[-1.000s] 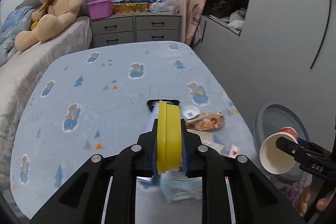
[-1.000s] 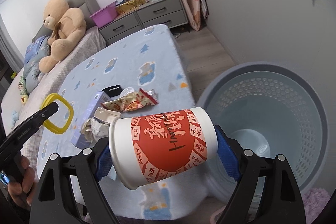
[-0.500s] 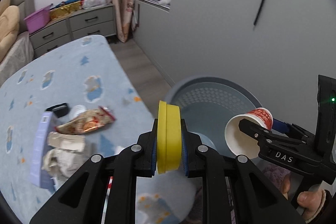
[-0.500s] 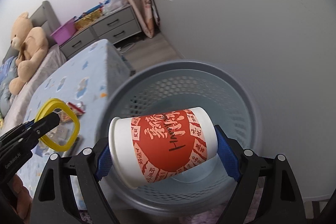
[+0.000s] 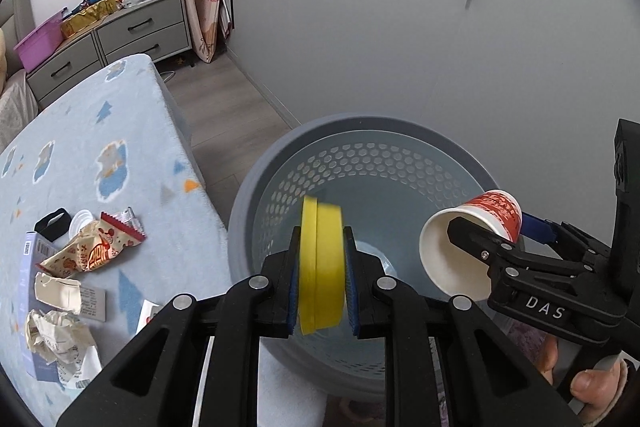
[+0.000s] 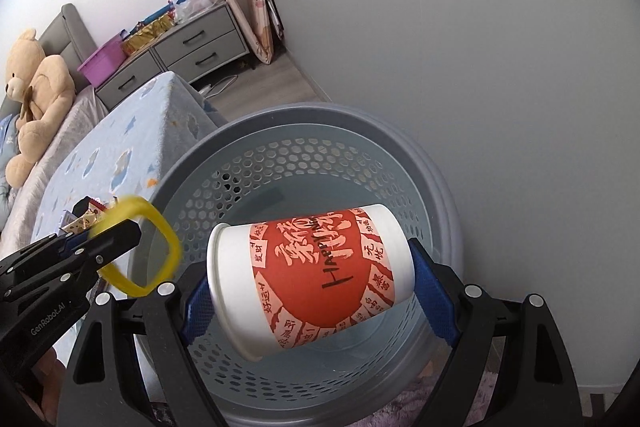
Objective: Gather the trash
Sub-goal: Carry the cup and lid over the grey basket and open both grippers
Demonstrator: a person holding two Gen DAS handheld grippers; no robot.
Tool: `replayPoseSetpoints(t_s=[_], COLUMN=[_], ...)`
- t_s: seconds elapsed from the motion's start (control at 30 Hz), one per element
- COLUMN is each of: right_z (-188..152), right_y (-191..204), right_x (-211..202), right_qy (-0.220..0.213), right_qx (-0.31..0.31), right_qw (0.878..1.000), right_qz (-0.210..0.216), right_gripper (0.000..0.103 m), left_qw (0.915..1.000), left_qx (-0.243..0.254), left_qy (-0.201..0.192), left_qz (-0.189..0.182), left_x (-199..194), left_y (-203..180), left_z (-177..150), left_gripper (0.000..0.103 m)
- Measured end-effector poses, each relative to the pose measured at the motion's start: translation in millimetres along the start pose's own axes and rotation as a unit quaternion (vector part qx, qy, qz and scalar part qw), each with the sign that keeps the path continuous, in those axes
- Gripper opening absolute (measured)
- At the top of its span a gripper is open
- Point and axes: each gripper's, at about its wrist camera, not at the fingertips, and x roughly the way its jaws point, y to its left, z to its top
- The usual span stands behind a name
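Left wrist view shows the left gripper (image 5: pixel 322 265) clamped on a yellow ring (image 5: pixel 321 263), held edge-on between its blue pads above the open mouth of a grey perforated trash bin (image 5: pixel 256 187). To the right in that view, the right gripper (image 5: pixel 492 239), marked "DAS" in white letters, grips a paper cup (image 5: pixel 468 235) lying on its side with its white mouth turned toward the camera, also over the bin. Right wrist view shows the same paper cup (image 6: pixel 310 273) squeezed end to end between the right gripper (image 6: pixel 310 279) pads, over the bin (image 6: pixel 400 143); its red label carries large white Chinese brush characters, smaller black Chinese characters in pink boxes around the edge, and the handwritten word "HAPPY" followed by letters too cramped to read. The left gripper (image 6: pixel 116 239) in that view reads "GenRobot.AI" along its side, and the yellow ring (image 6: pixel 138 245) there looks blurred. On the blue patterned blanket (image 5: pixel 100 131) beside the bin lie a snack wrapper (image 5: pixel 90 247) with red and orange print, crumpled paper (image 5: pixel 52 331) and a purple box (image 5: pixel 30 267) with a barcode.
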Motion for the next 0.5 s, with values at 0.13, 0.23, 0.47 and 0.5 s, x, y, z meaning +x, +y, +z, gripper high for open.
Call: replayPoseSetpoints(t_s=[0.13,0.23,0.47,0.5], right_z=[1.5,2.1,2.0,1.0], right_y=[-4.8,-7.5,-11.6,-11.7], right_x=[2.0,0.7,-2.6,-3.2], right_qy=[0.003,0.002,-0.003,-0.003], right_qx=[0.004,0.006,0.011,0.012], right_qw=[1.000,1.000,1.000,1.000], right_qz=[0.004,0.006,0.007,0.008], right_gripper=[0.083,0.084,0.086,0.086], left_qw=[1.0000,1.0000,0.9998,0.9997], left_qx=[0.000,-0.004,-0.011,-0.013], left_qy=[0.001,-0.003,-0.005,-0.005], left_qz=[0.005,0.007,0.017,0.018], left_x=[2.0,1.4,-2.5,-2.7], left_y=[-1.9,-0.9,1.3,2.1], left_z=[2.4,3.6,2.4,1.9], left_gripper=[0.030,0.045,0.050,0.050])
